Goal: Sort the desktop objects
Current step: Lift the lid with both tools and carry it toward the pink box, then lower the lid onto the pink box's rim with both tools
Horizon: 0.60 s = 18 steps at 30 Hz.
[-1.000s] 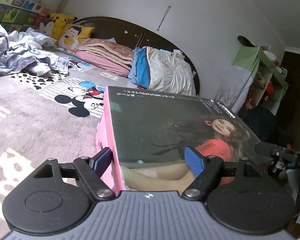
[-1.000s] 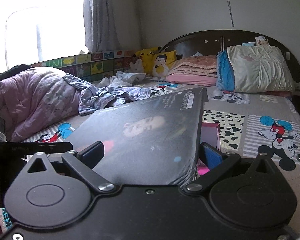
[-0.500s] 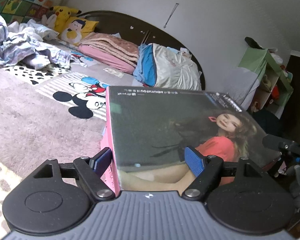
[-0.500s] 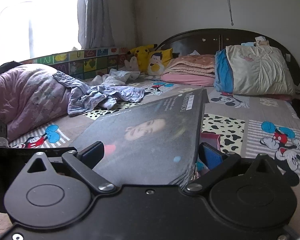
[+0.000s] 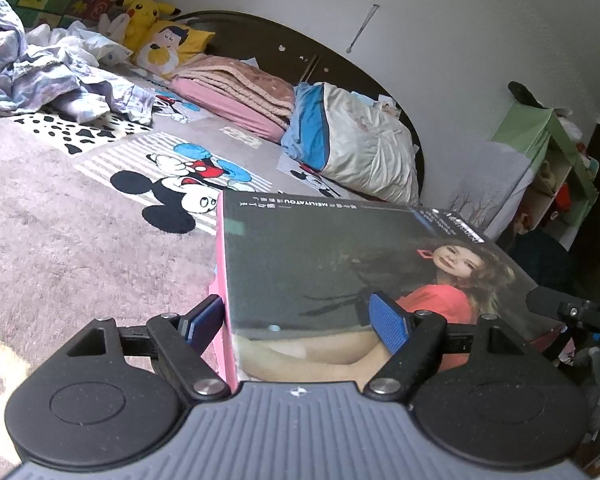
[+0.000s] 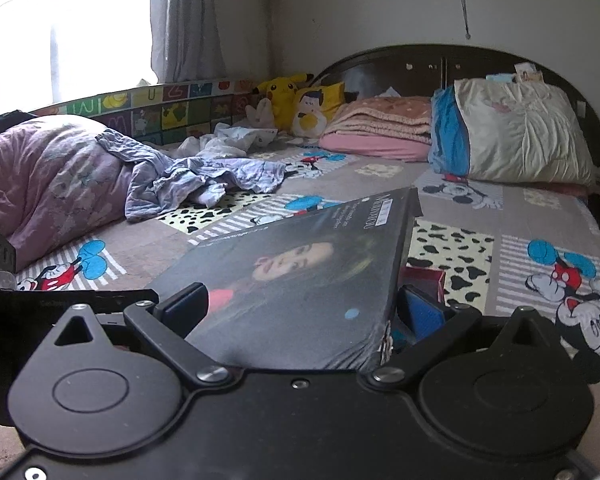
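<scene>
Flat dark photo-cover box with pink sides [image 5: 340, 280] hangs over the cartoon-print bed [image 5: 80, 248], spanned by both grippers: left gripper [image 5: 300, 320] and right gripper [image 6: 300, 312] jaws wide, clamping opposite ends. Uneven hand motion could twist it loose.

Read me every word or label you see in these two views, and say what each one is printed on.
"MEILIYATOU", upside down: far edge of the dark flat box with a girl's photo, left wrist view.
Characters beside it: too small to read.
White title strip on that box, right wrist view: large word starts with "M", rest too blurred.
Colourful letter-tile panel along the bed: single symbols, none legible.
</scene>
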Motion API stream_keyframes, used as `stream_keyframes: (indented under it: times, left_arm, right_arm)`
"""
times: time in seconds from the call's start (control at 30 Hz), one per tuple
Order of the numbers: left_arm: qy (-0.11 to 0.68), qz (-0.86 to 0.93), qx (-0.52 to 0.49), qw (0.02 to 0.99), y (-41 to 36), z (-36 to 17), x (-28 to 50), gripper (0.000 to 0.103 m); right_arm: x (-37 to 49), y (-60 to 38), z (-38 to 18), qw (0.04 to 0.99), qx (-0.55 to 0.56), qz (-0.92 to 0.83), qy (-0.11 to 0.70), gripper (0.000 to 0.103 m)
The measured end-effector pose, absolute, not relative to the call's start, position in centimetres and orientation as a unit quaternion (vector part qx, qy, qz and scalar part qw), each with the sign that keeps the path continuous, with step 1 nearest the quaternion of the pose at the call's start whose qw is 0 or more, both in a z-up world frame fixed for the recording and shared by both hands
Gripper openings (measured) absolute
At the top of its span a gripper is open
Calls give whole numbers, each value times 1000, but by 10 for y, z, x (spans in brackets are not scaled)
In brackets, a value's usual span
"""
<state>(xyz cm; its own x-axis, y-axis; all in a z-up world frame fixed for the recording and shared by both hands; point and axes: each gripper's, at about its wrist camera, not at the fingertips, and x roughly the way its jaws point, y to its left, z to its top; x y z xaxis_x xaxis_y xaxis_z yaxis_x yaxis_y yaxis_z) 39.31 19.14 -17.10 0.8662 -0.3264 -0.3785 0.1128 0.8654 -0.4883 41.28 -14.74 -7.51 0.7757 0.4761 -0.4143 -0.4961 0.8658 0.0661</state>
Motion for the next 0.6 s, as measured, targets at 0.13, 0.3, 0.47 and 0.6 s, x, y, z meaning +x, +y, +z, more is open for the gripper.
stream_keyframes:
  times: [0.13, 0.3, 0.47, 0.6]
  left_arm:
    - [238, -111, -218, 940, 185, -169, 395, 79]
    - [253, -94, -191, 944, 171, -162, 398, 79]
    - [266, -90, -154, 947, 156, -155, 400, 80]
    - [264, -89, -145, 950, 153, -154, 393, 80]
  right_arm:
    - [420, -151, -82, 941, -18, 253, 225, 103]
    - [429, -157, -92, 939, 7, 235, 250, 102]
    - [427, -164, -102, 942, 24, 208, 262, 102]
    - [422, -177, -105, 947, 39, 195, 254, 102]
